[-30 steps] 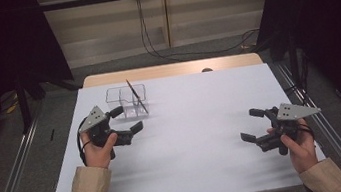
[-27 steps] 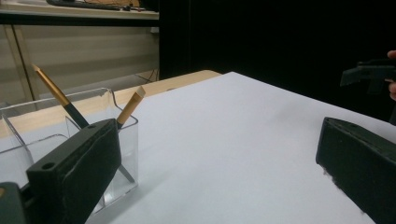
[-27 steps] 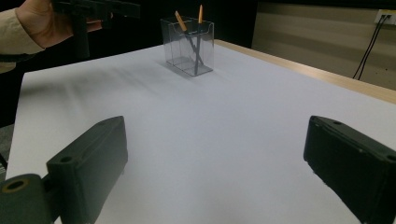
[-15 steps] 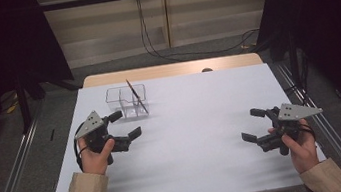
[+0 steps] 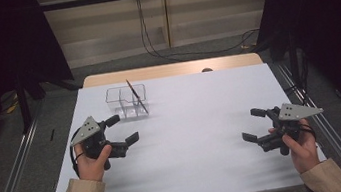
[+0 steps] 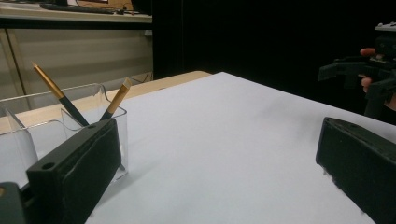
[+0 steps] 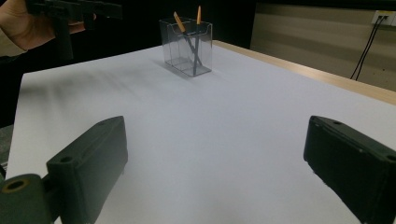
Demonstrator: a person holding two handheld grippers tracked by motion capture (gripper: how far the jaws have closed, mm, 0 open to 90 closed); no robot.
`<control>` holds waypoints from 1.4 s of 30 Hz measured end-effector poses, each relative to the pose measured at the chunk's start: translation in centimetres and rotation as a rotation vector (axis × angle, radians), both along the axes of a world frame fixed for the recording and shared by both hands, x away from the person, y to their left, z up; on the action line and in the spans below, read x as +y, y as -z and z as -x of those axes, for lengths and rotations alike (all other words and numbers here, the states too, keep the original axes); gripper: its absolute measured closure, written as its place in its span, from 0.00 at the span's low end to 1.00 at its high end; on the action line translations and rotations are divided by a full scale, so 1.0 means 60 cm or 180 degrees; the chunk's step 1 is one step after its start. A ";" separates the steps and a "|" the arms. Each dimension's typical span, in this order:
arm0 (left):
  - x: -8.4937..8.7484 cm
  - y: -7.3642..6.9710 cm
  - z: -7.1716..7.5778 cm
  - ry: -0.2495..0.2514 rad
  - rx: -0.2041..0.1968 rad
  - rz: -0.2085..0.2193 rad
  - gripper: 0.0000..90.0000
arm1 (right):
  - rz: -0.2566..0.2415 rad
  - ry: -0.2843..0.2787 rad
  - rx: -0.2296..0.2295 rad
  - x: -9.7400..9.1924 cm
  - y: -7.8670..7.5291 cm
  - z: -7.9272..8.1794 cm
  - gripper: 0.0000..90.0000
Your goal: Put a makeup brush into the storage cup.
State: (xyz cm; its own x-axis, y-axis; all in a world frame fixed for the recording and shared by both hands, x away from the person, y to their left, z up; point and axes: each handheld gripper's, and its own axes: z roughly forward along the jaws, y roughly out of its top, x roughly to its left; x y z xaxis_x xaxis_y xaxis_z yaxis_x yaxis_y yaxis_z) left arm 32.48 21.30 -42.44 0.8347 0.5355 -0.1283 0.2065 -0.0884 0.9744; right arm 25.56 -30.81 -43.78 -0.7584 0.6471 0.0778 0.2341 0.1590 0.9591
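Left gripper [image 5: 121,129] jaws wide apart, holding nothing, near clear holder [image 5: 126,102]; two brushes [image 7: 187,35] stand tilted inside; right gripper [image 5: 254,124] likewise gaping, empty, well apart on white table [image 5: 192,123].

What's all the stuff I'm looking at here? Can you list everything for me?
Table: one, white top with a wooden far edge, centre of the high view.
Clear holder: one, transparent, with compartments, far left of the table.
Brushes: two, dark handles with orange-gold ends, leaning inside the holder.
Cables: several, dark, on the floor beyond the table.
Left gripper: one, black, open, near the holder.
Right gripper: one, black, open, at the table's right.
Hands: two, tan sleeves, near edge.
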 end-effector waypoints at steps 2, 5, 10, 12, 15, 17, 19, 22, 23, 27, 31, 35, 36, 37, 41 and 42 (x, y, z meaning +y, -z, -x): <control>0.001 0.001 0.002 0.0002 0.0017 0.0017 0.00 | 0.0001 0.0000 0.0000 0.000 0.000 0.000 0.06; 0.003 0.001 0.005 0.0014 0.0005 -0.0010 0.00 | -0.0003 0.0007 0.0002 -0.001 0.000 0.000 0.06; 0.007 0.000 0.012 0.0009 -0.0009 -0.0039 0.00 | -0.0002 0.0002 0.0004 0.000 0.000 0.001 0.06; 0.009 0.000 0.015 0.0015 -0.0021 -0.0053 0.00 | 0.0009 0.0004 -0.0003 -0.001 0.000 0.001 0.06; 0.011 -0.001 0.017 0.0024 -0.0035 -0.0054 0.00 | 0.0016 0.0004 0.0002 0.000 0.001 0.001 0.06; 0.012 -0.002 0.020 0.0029 -0.0041 -0.0064 0.00 | 0.0016 -0.0001 0.0000 0.000 0.001 0.001 0.06; 0.012 -0.003 0.022 0.0025 -0.0053 -0.0073 0.00 | 0.0009 -0.0003 0.0001 0.000 0.000 0.001 0.06; 0.015 -0.003 0.024 0.0031 -0.0057 -0.0070 0.00 | 0.0013 0.0000 0.0001 0.000 0.001 0.001 0.06; 0.016 -0.003 0.025 0.0026 -0.0056 -0.0065 0.00 | 0.0016 0.0002 -0.0001 0.000 0.001 0.001 0.06; 0.020 -0.003 0.028 0.0017 -0.0058 -0.0082 0.00 | 0.0012 0.0001 0.0001 0.000 0.001 0.001 0.06; 0.024 -0.002 0.032 -0.0004 -0.0052 -0.0068 0.00 | 0.0009 -0.0002 0.0004 0.000 0.001 0.001 0.06; 0.030 -0.002 0.034 -0.0016 -0.0052 -0.0094 0.00 | 0.0010 0.0001 -0.0005 0.000 0.000 0.001 0.06; 0.032 -0.002 0.036 -0.0023 -0.0057 -0.0104 0.00 | 0.0007 0.0001 -0.0003 0.000 0.000 0.001 0.06; 0.033 -0.001 0.036 -0.0023 -0.0055 -0.0101 0.00 | 0.0004 0.0001 -0.0003 0.000 0.000 0.001 0.06; 0.039 -0.001 0.041 -0.0034 -0.0059 -0.0105 0.00 | 0.0006 -0.0002 -0.0003 0.000 0.000 0.001 0.06; 0.040 -0.001 0.042 -0.0038 -0.0060 -0.0105 0.00 | 0.0007 -0.0002 -0.0003 0.000 0.000 0.001 0.06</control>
